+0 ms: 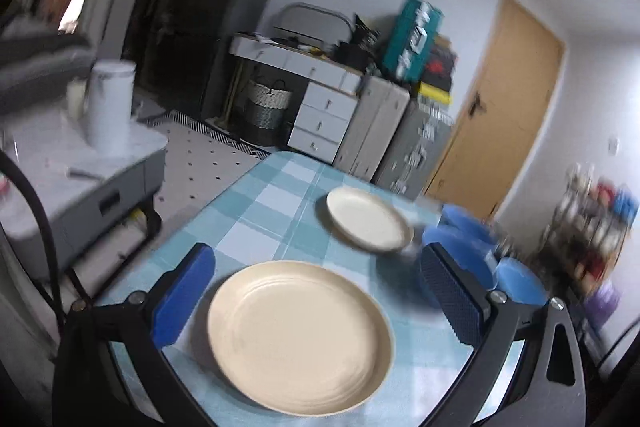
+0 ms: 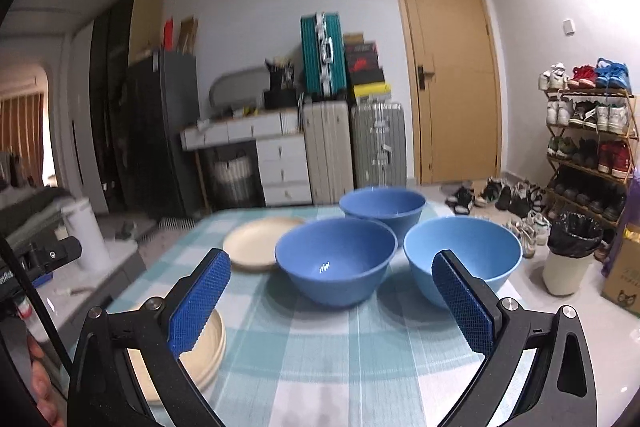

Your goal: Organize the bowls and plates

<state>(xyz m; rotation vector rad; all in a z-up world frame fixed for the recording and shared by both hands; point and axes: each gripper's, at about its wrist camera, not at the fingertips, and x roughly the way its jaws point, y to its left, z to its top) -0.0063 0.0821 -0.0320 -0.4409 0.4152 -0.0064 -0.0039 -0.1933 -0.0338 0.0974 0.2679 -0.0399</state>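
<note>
Both claws, left claw (image 1: 316, 301) and right claw (image 2: 330, 303), stand wide open and empty; ahead of them two plates (image 1: 300, 335) and three bowls (image 2: 336, 263) remain unstacked on the counter (image 2: 320, 367).

3 bowls (image 2: 335, 263) ahead; tablecloth (image 2: 320, 367) foreground bare

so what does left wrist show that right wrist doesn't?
Left wrist only: the near cream plate whole, between the open left hand-held gripper fingers, plus a white canister on a side table.

Right wrist only: three blue bowls seen clearly, shoe rack, trash bin, open right hand-held gripper.

Both: checked tablecloth, far cream plate, suitcases, door.
</note>
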